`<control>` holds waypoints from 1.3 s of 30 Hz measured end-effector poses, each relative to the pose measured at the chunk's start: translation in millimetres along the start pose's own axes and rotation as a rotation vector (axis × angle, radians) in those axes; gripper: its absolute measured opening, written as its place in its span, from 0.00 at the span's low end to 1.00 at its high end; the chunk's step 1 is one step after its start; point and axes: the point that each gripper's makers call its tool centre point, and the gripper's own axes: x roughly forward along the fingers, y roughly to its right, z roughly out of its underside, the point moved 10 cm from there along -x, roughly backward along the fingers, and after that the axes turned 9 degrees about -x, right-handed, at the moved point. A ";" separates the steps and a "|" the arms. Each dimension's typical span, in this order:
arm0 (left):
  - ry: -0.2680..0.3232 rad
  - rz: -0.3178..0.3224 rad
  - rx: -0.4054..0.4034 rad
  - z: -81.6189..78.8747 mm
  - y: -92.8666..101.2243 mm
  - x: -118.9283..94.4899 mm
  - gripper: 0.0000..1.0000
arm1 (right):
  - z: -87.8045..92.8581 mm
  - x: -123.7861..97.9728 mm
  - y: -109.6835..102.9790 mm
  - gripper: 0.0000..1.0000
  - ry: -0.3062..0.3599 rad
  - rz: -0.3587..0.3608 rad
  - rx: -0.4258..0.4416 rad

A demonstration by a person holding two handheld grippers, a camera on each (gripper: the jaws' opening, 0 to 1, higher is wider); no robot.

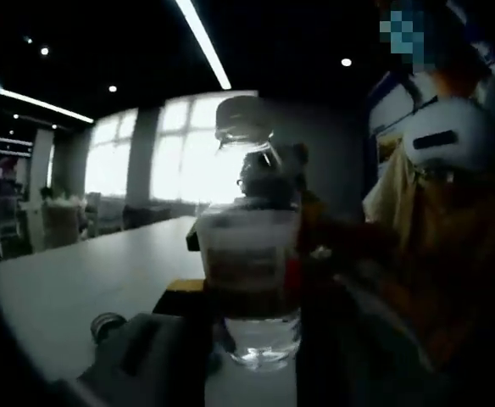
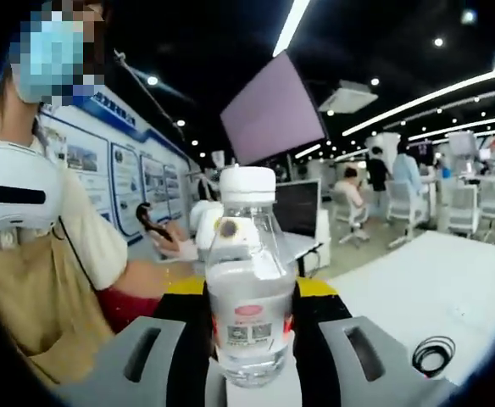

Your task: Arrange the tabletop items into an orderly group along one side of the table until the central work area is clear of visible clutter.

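Note:
A clear water bottle (image 2: 249,288) with a white cap and a red-and-white label stands upright on the white table (image 2: 451,280). My right gripper (image 2: 252,360) is open, its grey slotted jaws wide on either side of the bottle's base and not touching it. From the opposite side, my left gripper (image 1: 256,343) is shut on the water bottle (image 1: 252,280), its dark jaws tight against the lower body. The left gripper's black and yellow body (image 2: 315,297) shows behind the bottle in the right gripper view.
A coiled black cable (image 2: 434,352) lies on the table right of the right jaw. A person in a tan top (image 2: 36,280) with a white device at the chest sits close on the left. Open white tabletop (image 1: 78,280) stretches away left of the left gripper.

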 end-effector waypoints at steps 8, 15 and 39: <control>0.047 -0.074 -0.020 -0.3 -1.1 -2.6 0.38 | -1.1 -0.4 6.1 0.35 0.003 0.036 -0.017; 0.063 -0.205 -0.018 3.0 -2.4 -5.6 0.39 | 3.2 0.6 10.3 0.35 -0.019 0.105 -0.025; 0.038 -0.803 -0.016 18.4 3.3 20.3 0.63 | 25.1 6.7 24.7 0.36 -0.073 0.438 -0.059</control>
